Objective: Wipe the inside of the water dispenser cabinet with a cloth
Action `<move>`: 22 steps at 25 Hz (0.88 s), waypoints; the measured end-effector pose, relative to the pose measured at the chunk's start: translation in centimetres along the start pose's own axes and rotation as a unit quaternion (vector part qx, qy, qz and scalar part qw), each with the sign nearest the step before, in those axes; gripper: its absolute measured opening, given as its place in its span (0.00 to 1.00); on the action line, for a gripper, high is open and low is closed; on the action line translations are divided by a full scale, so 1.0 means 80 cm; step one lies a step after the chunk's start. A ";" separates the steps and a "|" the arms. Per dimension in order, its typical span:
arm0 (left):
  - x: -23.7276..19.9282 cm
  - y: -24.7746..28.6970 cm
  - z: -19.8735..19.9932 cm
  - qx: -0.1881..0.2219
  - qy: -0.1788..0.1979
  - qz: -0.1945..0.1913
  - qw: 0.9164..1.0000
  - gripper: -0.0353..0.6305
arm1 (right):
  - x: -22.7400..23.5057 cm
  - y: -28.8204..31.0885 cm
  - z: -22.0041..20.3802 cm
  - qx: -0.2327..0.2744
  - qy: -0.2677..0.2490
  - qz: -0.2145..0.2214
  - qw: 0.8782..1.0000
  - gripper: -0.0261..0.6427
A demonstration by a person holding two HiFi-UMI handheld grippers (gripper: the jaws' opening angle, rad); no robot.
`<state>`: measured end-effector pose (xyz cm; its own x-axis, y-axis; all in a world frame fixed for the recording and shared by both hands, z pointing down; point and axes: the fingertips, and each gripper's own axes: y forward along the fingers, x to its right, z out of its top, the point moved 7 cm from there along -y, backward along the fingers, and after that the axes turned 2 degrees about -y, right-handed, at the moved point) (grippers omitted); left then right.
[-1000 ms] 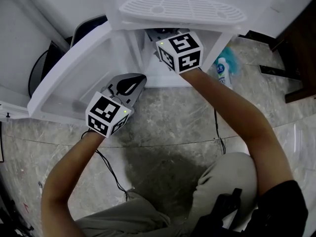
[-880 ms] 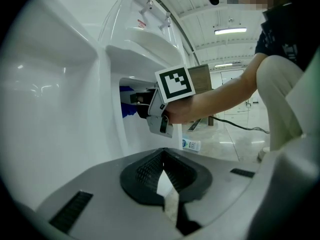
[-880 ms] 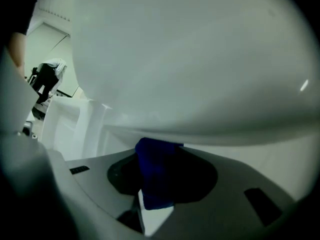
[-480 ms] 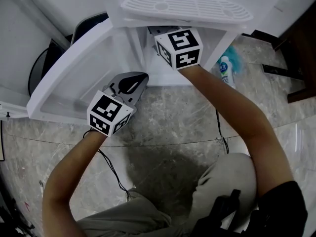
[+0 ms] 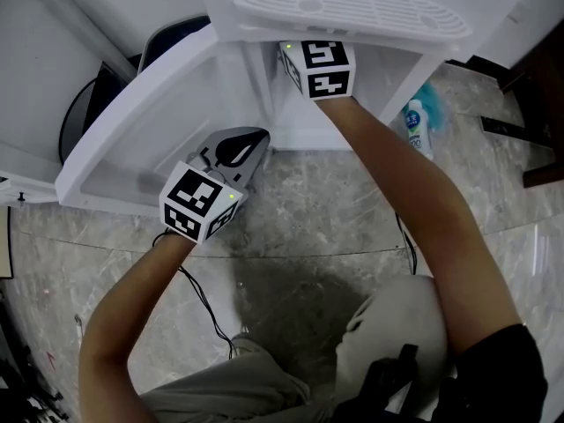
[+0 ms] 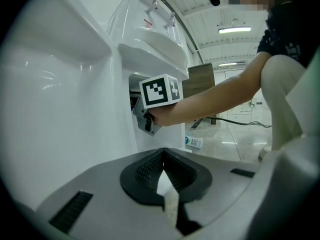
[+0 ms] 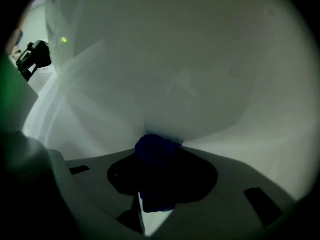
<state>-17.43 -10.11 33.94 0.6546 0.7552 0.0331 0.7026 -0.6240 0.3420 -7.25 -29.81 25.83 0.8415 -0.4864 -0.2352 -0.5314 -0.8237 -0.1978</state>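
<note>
Your right gripper (image 7: 157, 160) is clamped on one blue cloth (image 7: 152, 145) inside the cabinet (image 7: 175, 84); left gripper (image 6: 163, 155) is pinched together, empty, outside it.

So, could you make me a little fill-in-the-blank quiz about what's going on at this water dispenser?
1. The right gripper is shut on a ___ cloth inside the cabinet.
2. The left gripper is ___ and holds nothing.
3. The cabinet door stands ___.
4. A bottle lies on the ___.
Missing words: blue; shut; open; floor.
</note>
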 end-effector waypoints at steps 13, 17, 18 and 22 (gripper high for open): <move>0.001 -0.002 0.007 0.011 0.000 -0.005 1.000 0.06 | -0.006 -0.010 0.003 0.010 0.039 -0.011 0.999 0.21; -0.004 -0.010 0.001 0.007 -0.004 0.002 1.000 0.06 | -0.001 -0.001 -0.002 0.009 0.026 -0.012 1.000 0.21; -0.004 -0.011 0.000 0.007 -0.005 0.003 1.000 0.06 | -0.002 -0.003 -0.001 0.009 0.025 -0.008 1.000 0.21; -0.004 -0.009 0.006 0.012 -0.005 0.001 1.000 0.06 | -0.013 -0.023 0.006 0.013 0.040 0.003 0.999 0.21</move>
<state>-18.06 -10.01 33.26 0.6592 0.7515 0.0242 0.7075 -0.6309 0.3184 -7.21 -27.68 25.96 0.8433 -0.5132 -0.1596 -0.5372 -0.8140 -0.2211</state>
